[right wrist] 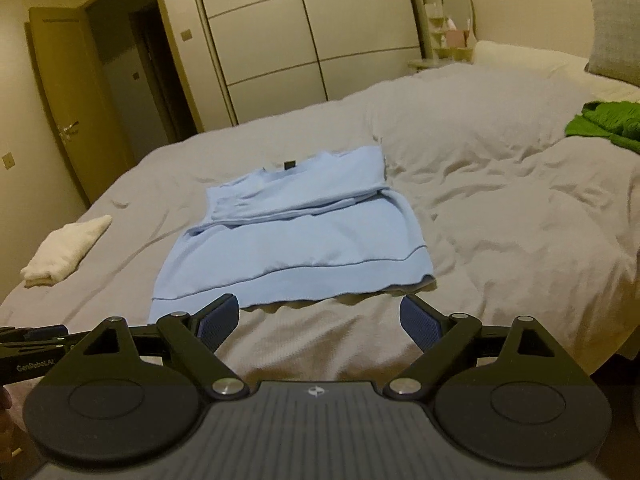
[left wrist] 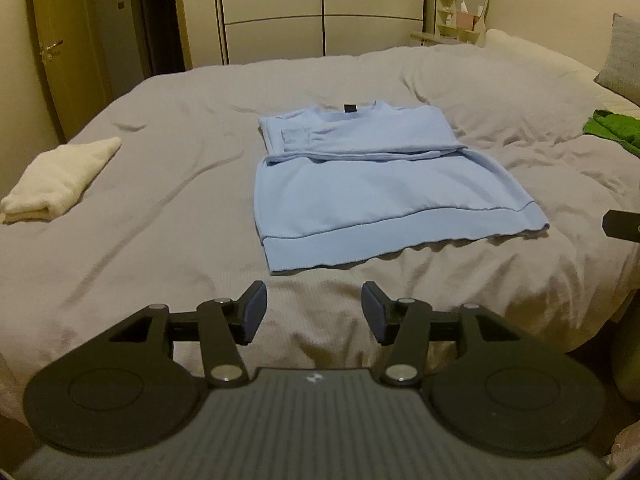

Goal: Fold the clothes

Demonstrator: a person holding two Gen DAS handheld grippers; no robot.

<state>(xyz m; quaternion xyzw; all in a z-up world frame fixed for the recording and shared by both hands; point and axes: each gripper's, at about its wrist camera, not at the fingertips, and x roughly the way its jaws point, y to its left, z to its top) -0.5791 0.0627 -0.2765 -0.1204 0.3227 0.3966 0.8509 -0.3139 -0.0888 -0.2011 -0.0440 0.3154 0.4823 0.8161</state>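
The left claw hangs released, its blue-padded fingers spread wide and gripping nothing, low over the near edge of the bed. The right claw is likewise spread apart and empty. Just ahead of both lies the light blue sweatshirt, flat on the grey bed cover, its ribbed hem nearest the claws and not touching them. Its sleeves are folded across the chest, and the neckline with a small dark tag points away toward the wardrobe; nothing on the tag is legible. In the right wrist view the hem sits just beyond the left fingertip, and the left claw's body at the frame's left edge bears white lettering that appears to read "GenRobot.AI". A folded white towel lies well to the left of the sweatshirt, and a green garment lies far right near the pillows.
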